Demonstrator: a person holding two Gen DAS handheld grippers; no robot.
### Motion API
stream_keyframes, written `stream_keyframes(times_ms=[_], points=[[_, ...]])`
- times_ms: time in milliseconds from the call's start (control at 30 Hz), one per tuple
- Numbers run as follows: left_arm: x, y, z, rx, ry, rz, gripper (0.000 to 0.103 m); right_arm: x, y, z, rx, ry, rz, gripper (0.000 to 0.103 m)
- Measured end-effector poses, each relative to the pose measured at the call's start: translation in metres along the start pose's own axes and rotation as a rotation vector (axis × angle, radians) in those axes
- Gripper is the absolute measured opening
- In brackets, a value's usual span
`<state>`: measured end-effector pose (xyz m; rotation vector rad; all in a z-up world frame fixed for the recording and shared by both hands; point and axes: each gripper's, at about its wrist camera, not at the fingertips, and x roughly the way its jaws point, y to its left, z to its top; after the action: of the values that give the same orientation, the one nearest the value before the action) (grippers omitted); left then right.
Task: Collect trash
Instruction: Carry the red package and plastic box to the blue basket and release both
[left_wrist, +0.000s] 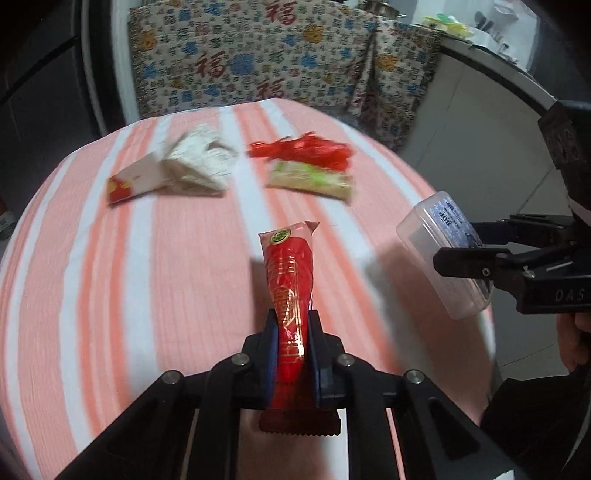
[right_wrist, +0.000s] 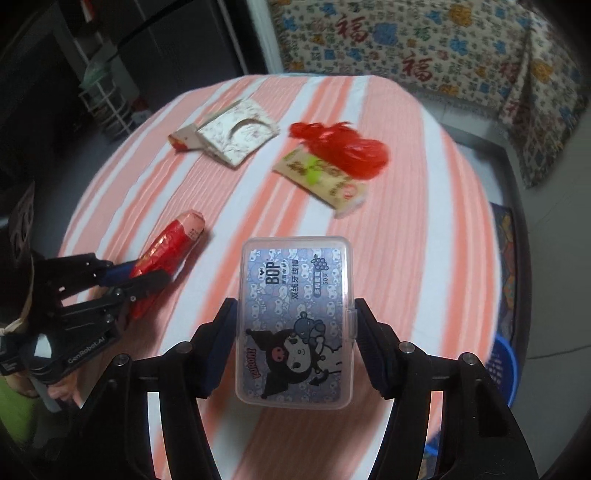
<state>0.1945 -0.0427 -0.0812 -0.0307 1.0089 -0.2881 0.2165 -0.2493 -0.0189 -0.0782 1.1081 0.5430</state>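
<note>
Red wrapper (left_wrist: 291, 295) is clamped in the left gripper (left_wrist: 291, 354), plastic box (right_wrist: 295, 325) in the right gripper (right_wrist: 295, 343); both should be lifted level, clear of the litter at twelve o'clock.

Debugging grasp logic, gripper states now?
Left gripper: shut on the red snack wrapper.
Right gripper: shut on the clear plastic box.

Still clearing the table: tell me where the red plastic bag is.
The red plastic bag lies at the striped table's far side, overlapping the beige packet, right of the torn paper box.
</note>
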Motion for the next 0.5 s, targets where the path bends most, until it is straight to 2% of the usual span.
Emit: stream_keyframes(times_ms=[267,500], points=[[0.018,-0.122,0.028,0.124,0.013,-0.170,0.014,-0.062,-0.119,-0.047,0.221,-0.071,-0.118,0.063],[0.057,-0.228,0.045,0.191,0.057,-0.266,0.014,-0.080,-0.215,-0.096,0.399,-0.080,-0.216,0.063]])
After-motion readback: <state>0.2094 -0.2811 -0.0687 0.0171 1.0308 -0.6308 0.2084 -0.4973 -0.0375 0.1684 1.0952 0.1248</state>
